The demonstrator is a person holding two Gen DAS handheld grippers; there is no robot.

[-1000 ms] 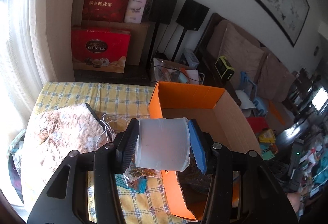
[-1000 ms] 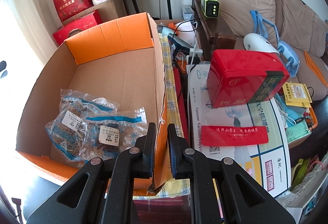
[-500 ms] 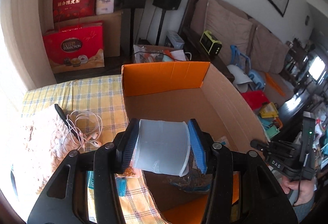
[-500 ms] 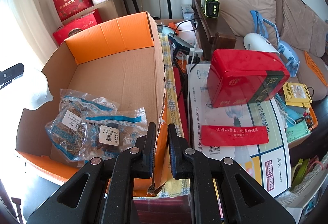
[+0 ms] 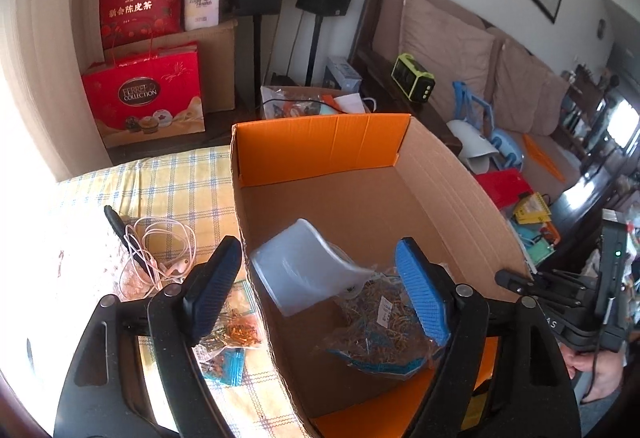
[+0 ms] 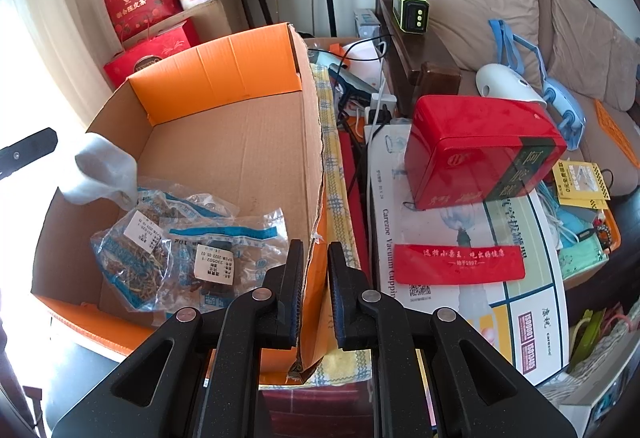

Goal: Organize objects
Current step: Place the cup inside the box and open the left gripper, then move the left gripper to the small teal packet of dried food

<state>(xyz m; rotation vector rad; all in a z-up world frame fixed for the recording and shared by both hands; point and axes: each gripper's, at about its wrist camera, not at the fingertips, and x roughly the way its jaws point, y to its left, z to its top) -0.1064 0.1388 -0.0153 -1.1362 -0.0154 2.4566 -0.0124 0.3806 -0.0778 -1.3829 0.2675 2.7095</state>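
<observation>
Box (image 5: 360, 205) is where everything is going, and your left gripper (image 5: 320, 294) hangs over its near corner with jaws spread wide, gripping nothing. Just beyond them the tub (image 5: 304, 270), a translucent white plastic container tipped on its side, sits against the packets (image 5: 384, 326) on the box floor (whether it has settled or is mid-fall, I cannot tell). Your right gripper (image 6: 315, 290) has its jaws pressed onto the box's right wall (image 6: 312, 173), probably to steady the box. The box is plain cardboard with orange flaps, mostly bare inside. Outside on the checked cloth (image 5: 176, 189) lie earphones (image 5: 160, 258) and more packets (image 5: 228, 338), likely next.
</observation>
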